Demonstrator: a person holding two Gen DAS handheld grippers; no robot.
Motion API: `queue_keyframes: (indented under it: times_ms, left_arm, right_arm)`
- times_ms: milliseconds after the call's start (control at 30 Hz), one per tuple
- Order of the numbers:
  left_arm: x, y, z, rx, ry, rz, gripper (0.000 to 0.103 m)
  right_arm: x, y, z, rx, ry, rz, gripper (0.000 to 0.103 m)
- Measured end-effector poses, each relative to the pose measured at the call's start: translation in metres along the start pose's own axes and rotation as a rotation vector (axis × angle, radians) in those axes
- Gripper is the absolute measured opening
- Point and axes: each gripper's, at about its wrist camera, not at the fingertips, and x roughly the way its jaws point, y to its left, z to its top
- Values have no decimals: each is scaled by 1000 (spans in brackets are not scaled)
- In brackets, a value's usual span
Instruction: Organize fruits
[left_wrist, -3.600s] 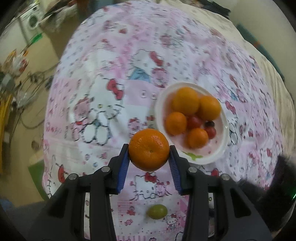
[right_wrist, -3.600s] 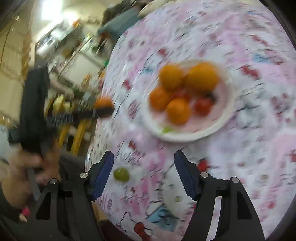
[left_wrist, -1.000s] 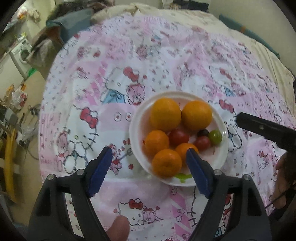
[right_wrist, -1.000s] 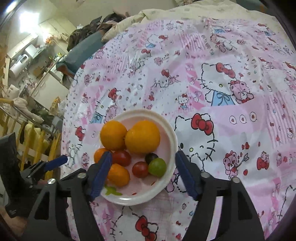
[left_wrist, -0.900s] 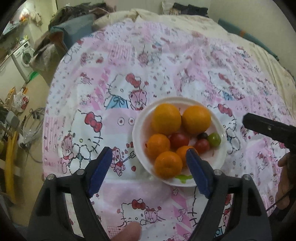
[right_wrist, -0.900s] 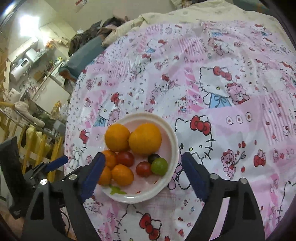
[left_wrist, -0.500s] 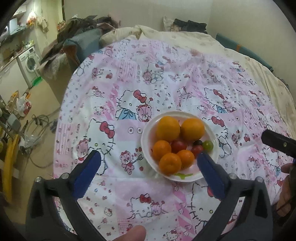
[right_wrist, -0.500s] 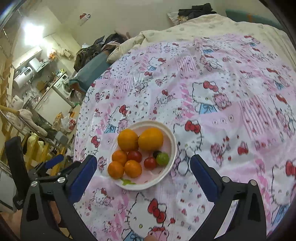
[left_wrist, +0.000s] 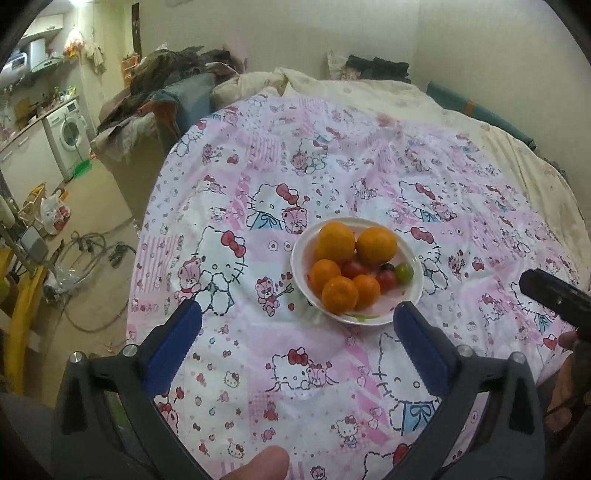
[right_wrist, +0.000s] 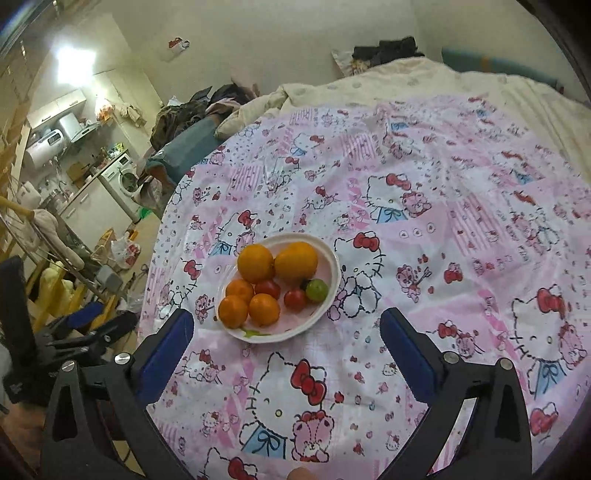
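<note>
A white plate sits on the pink cartoon-print cloth. On it lie several oranges, red cherry tomatoes and a green grape. My left gripper hangs open above the cloth, short of the plate, with nothing between its blue pads. My right gripper is likewise open and empty, pulled back from the plate. The right gripper's black tip shows at the left wrist view's right edge, and the left gripper shows at the right wrist view's left edge.
The cloth covers a bed with a cream quilt behind. Left of the bed lie the floor with cables, a washing machine and piled clothes. A yellow rack stands by the bed's left edge.
Both grippers have opened wider and pulled back and up from the plate, so the plate looks smaller and more of the room shows. The fruit on the plate has stayed put.
</note>
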Motion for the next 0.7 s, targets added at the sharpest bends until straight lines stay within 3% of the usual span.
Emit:
queue_keyframes:
  times_ms: [233, 467, 700]
  left_arm:
    - [-7, 7, -2, -27, -61, 21, 102]
    - [9, 10, -3, -50, -39, 32, 102]
    - [9, 11, -3, -72, -47, 18, 102]
  right_arm:
    - [-2, 6, -9, -8, -37, -47, 103]
    - [10, 18, -10, -58, -66, -97, 103]
    - [14, 19, -8, -52, -71, -77, 103]
